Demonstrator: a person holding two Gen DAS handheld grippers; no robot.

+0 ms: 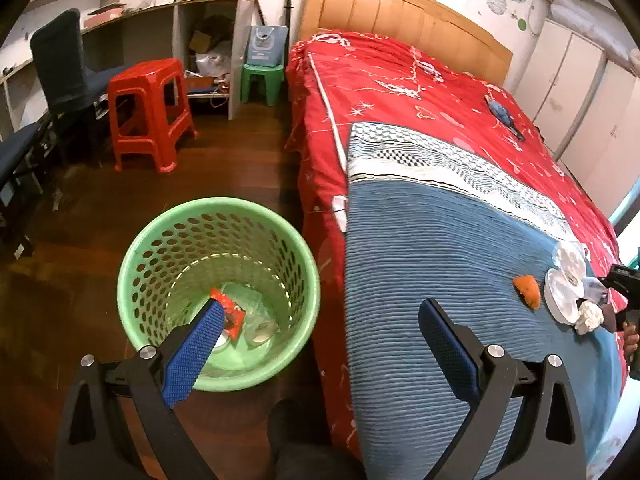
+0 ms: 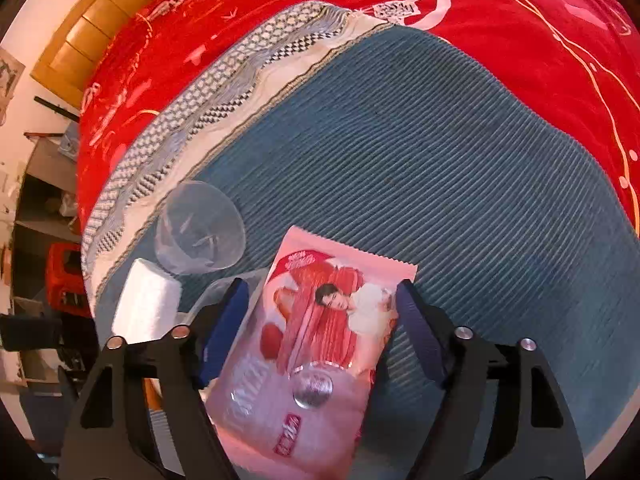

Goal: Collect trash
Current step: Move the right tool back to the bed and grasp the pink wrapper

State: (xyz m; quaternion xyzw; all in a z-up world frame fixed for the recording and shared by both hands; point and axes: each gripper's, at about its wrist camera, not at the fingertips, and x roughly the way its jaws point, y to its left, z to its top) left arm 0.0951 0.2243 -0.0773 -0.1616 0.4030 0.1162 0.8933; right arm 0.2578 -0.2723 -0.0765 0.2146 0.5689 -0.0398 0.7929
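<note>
Right gripper (image 2: 320, 304) straddles pink glossy snack wrapper (image 2: 316, 344) on blue ribbed blanket (image 2: 440, 168), jaws half-open, seemingly not pinching yet. Left gripper (image 1: 320, 320) wide open, empty, beside green perforated plastic bin (image 1: 218, 292) for drop-off.

Print on the pink snack packet (image 2: 316, 344) is too blurred to read; nothing else legible

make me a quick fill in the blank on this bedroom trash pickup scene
1. The green perforated basket stands on the ____ beside the bed.
2. The pink snack packet lies between the fingers of the ____ hand-held gripper.
3. The clear plastic cup lies on its ____ on the blue blanket.
4. The stool nearest the basket is ____ in colour.

Missing words: floor; right; side; red
</note>
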